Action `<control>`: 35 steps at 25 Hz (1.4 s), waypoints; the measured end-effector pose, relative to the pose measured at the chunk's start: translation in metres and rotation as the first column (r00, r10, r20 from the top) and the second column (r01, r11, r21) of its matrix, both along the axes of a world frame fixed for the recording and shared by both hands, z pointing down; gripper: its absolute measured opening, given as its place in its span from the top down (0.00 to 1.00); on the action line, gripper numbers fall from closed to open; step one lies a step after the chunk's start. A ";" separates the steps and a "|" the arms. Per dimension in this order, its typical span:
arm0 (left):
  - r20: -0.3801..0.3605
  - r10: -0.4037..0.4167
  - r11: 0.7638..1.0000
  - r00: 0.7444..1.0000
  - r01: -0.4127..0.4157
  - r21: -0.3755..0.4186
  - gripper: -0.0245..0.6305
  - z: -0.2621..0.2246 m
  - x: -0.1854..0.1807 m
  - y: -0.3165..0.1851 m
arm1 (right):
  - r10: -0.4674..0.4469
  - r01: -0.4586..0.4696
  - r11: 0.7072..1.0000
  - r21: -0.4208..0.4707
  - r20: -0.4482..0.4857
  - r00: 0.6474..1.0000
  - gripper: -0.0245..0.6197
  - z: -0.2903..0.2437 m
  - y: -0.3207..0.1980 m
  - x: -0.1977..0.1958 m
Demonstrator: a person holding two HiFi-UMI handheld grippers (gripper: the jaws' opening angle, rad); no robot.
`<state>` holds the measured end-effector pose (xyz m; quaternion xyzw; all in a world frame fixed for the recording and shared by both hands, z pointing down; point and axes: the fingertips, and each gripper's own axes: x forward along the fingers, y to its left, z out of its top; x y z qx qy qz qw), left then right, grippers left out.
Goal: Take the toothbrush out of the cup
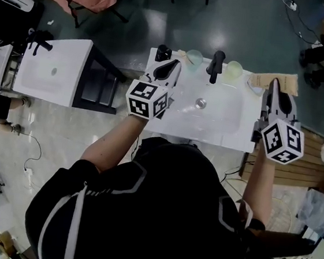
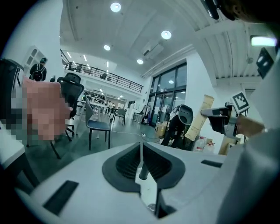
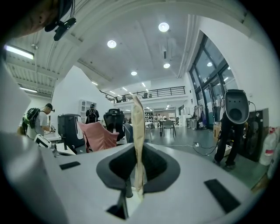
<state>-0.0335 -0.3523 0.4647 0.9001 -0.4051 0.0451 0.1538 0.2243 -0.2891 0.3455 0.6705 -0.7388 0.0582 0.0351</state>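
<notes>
The left gripper (image 1: 170, 69) hovers over the white counter (image 1: 230, 138) just left of the black faucet (image 1: 216, 65), its jaws clenched together on nothing. Well right of the faucet, the right gripper (image 1: 276, 87) has its jaws grasping a flat tan packet (image 1: 292, 84) edge-on. A clear cup (image 1: 194, 57) stands just left of the faucet and a green cup (image 1: 234, 70) just right. Whether either holds the toothbrush cannot be told.

The two pale cups (image 1: 194, 57) at the bench's (image 1: 231, 134) back are too small to tell what stands in them. The right hand-held gripper (image 1: 275, 82) covers part of the tan sheet (image 1: 262, 79) it pinches; the person's body (image 1: 158, 213) hides the bench's near edge.
</notes>
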 end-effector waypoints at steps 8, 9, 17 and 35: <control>0.036 0.030 0.998 0.999 -0.028 -0.056 0.95 0.050 0.016 -0.011 | 0.064 -0.065 0.997 -0.031 -0.017 0.998 0.90 0.013 0.014 0.013; 0.045 0.016 0.998 0.999 -0.014 -0.064 0.93 0.057 0.017 -0.014 | 0.069 -0.070 0.997 -0.034 -0.018 0.997 0.90 0.015 0.017 0.014; 0.122 -0.047 0.987 0.991 0.065 -0.144 0.64 0.115 0.030 -0.036 | 0.127 -0.128 0.990 -0.064 -0.021 0.992 0.90 0.028 0.039 0.018; 0.119 -0.149 0.977 0.982 0.164 -0.132 0.70 0.146 0.047 -0.094 | 0.195 -0.200 0.975 -0.098 -0.062 0.979 0.90 0.044 0.079 0.033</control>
